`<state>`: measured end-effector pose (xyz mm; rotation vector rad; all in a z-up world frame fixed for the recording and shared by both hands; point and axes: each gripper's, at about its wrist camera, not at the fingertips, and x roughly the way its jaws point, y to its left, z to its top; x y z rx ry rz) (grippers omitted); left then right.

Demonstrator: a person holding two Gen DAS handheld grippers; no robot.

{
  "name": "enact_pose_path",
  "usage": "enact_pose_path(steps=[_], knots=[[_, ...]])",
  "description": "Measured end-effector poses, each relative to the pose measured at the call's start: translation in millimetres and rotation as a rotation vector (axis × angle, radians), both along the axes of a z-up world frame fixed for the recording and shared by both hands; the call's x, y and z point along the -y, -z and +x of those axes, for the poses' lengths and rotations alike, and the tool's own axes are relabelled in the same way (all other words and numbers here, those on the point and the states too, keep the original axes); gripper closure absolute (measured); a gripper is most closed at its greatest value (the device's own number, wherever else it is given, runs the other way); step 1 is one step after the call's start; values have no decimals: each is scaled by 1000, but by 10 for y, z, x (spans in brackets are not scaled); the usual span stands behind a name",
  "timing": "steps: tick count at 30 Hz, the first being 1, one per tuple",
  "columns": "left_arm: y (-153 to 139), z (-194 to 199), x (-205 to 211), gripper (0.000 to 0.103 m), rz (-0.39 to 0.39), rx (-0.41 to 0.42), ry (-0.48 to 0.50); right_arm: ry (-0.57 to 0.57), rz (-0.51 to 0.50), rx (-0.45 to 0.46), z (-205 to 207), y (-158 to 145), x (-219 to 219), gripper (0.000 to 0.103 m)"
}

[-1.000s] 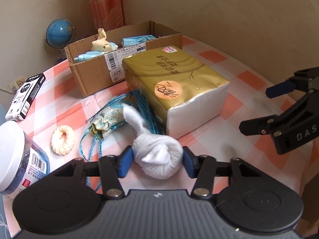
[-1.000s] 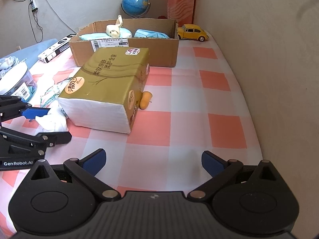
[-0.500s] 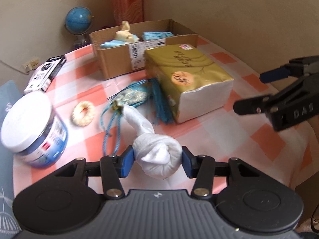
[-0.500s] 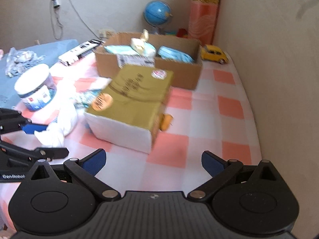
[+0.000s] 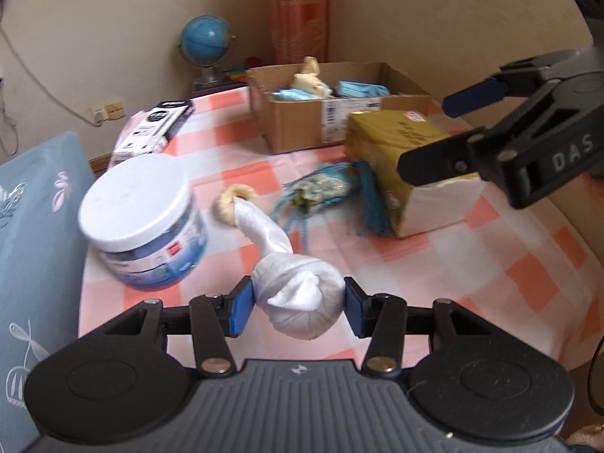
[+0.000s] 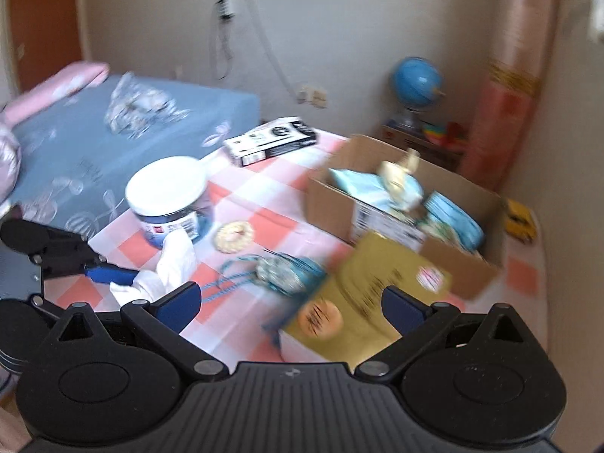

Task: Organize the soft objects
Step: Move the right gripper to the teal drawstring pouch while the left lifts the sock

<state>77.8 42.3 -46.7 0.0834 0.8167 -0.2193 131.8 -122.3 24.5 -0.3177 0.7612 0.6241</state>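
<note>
**One white bundle off the cloth, box not yet reached**

Two views, both wider than a second ago. Takes in more of the checked tablecloth (image 5: pixel 490 264) now, with a blue bedcover (image 5: pixel 34 226) newly along the left edge of the left wrist view. Puts the cardboard box (image 5: pixel 302 128) higher and smaller in that frame, upper centre, already holding pale blue and cream soft things. Shows the gold tissue pack (image 5: pixel 396 132) right of centre, and a white-lidded jar (image 5: pixel 139 204) fully in view at left, where only its edge showed before. Leaves the teal tasselled pouch (image 5: pixel 321 188) and the small cream ring (image 5: pixel 230 200) lying mid-frame on the cloth.

Reads as a lift: the knotted white cloth bundle (image 5: pixel 298 302) sits at lower centre, apparently clear of the table, tail trailing up toward the ring. Means, most likely, pickup done and carry to the box next.

Left gripper (image 5: pixel 298 304): pitched downward, narrowed onto the bundle, both blue pads (image 5: pixel 241 304) pressing its sides. Right gripper (image 6: pixel 290 307): risen and rolled, view smeared and tilted; jaws spread wide, nothing between them, hanging over the tissue pack at lower centre of its own frame.
</note>
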Motion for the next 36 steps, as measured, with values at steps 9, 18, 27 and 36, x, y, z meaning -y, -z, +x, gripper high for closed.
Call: enact_pose_path(steps=[9, 18, 27, 36], knots=[[67, 57, -194, 54, 3, -16, -47, -149, -136, -56, 427, 199, -524, 9], [102, 116, -282, 54, -8, -24, -60, -164, -232, -145, 787, 478, -744, 18], [115, 133, -286, 54, -13, -25, -60, -130, -293, -248, 1038, 691, -857, 21], [118, 138, -282, 54, -12, -27, -57, -151, -328, -266, 1033, 782, -938, 25]])
